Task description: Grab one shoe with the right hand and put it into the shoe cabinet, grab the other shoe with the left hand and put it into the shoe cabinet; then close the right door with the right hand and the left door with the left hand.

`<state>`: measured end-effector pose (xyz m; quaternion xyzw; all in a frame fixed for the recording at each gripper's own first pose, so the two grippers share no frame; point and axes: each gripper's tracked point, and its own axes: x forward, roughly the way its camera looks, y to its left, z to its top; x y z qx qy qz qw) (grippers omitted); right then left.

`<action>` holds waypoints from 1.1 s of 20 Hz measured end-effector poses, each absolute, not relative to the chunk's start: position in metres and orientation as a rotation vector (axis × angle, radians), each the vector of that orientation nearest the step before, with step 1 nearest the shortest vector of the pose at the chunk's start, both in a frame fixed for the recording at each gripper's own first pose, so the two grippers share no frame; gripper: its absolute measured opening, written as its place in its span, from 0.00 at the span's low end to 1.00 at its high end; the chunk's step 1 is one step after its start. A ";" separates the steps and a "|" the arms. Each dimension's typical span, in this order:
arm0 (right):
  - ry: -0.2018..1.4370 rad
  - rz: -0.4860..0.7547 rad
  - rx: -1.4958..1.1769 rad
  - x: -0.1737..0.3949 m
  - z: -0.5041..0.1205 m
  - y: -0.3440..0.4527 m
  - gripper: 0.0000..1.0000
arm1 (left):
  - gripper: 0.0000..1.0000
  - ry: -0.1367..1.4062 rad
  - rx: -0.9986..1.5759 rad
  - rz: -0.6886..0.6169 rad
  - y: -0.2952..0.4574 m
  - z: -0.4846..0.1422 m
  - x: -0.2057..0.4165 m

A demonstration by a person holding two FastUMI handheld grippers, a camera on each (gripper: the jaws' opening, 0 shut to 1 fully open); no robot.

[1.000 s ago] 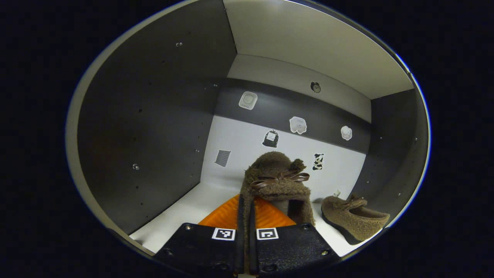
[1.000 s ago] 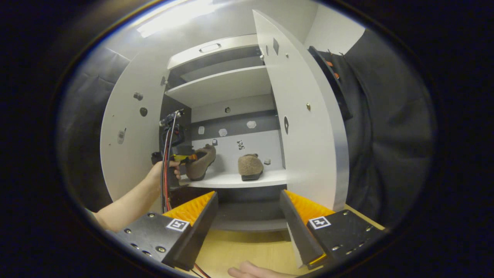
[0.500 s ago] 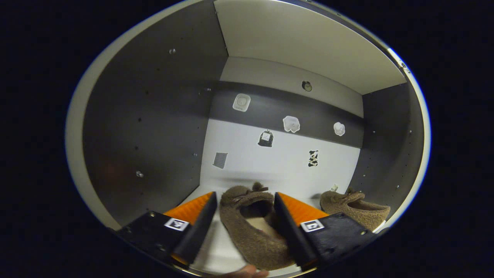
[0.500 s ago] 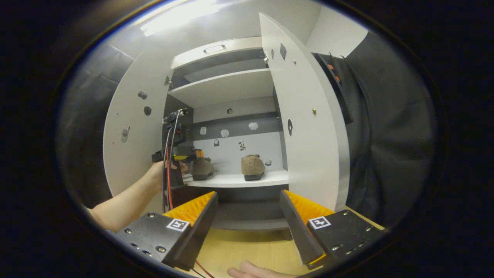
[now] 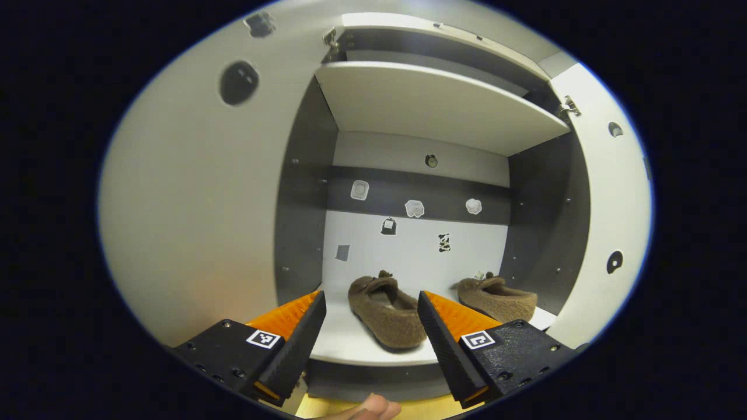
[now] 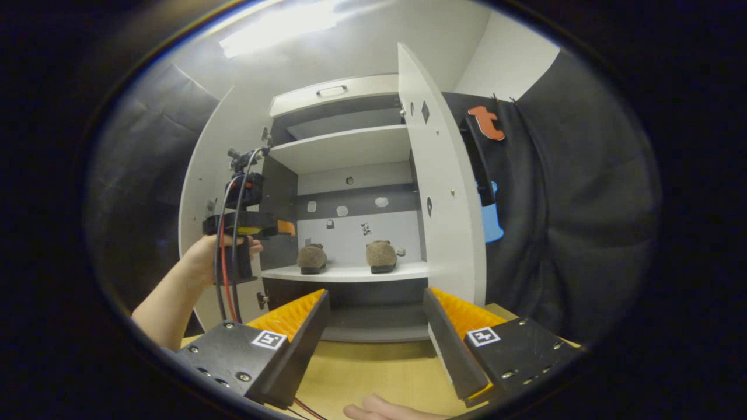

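Left gripper view: looking into the open shoe cabinet (image 5: 303, 221), own left gripper (image 5: 369, 326) spread wide, holding nothing, fingers (image 5: 295, 344) just in front of the middle shelf (image 5: 350, 344). Two brown fuzzy shoes on that shelf, toes toward the cabinet's back panel: left shoe (image 5: 388, 312) near the shelf's middle, right shoe (image 5: 496, 297) close to the cabinet's right wall. Small stickers (image 5: 414, 208) scattered over the grey-and-white back panel. Upper shelf (image 5: 432, 105) bare above. Left door (image 5: 192, 198) and right door (image 5: 613, 233) both swung open.

Right gripper view: from farther back, right gripper (image 6: 376, 335) also wide apart and empty, hovering over a pale wooden worktop (image 6: 373, 373) in front of the cabinet. A hand (image 6: 207, 256) gripping the left gripper beside the cabinet's left door. Both shoes side by side on the middle shelf, apart from each other. Black cloth wall (image 6: 572, 221) to the cabinet's right; white ceiling with a bright light strip (image 6: 280, 26) above.
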<state>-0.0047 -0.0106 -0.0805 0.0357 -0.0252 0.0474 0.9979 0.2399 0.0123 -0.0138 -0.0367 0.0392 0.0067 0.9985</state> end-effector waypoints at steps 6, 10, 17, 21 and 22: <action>-0.068 0.065 0.107 -0.043 -0.058 -0.024 0.96 | 0.96 0.023 -0.102 -0.026 0.014 0.009 0.128; -0.082 0.062 0.127 -0.059 -0.037 -0.034 0.96 | 0.93 0.050 -0.092 -0.089 -0.007 -0.005 0.063; -0.063 0.059 -0.010 -0.049 -0.013 -0.094 0.96 | 0.96 0.090 -0.022 -0.125 -0.024 -0.028 -0.025; -0.054 0.039 -0.060 -0.030 0.004 -0.158 0.96 | 0.93 0.057 -0.032 -0.156 -0.026 -0.026 -0.049; -0.055 0.040 -0.061 -0.024 0.011 -0.174 0.96 | 0.96 0.052 -0.034 -0.161 -0.026 -0.025 -0.052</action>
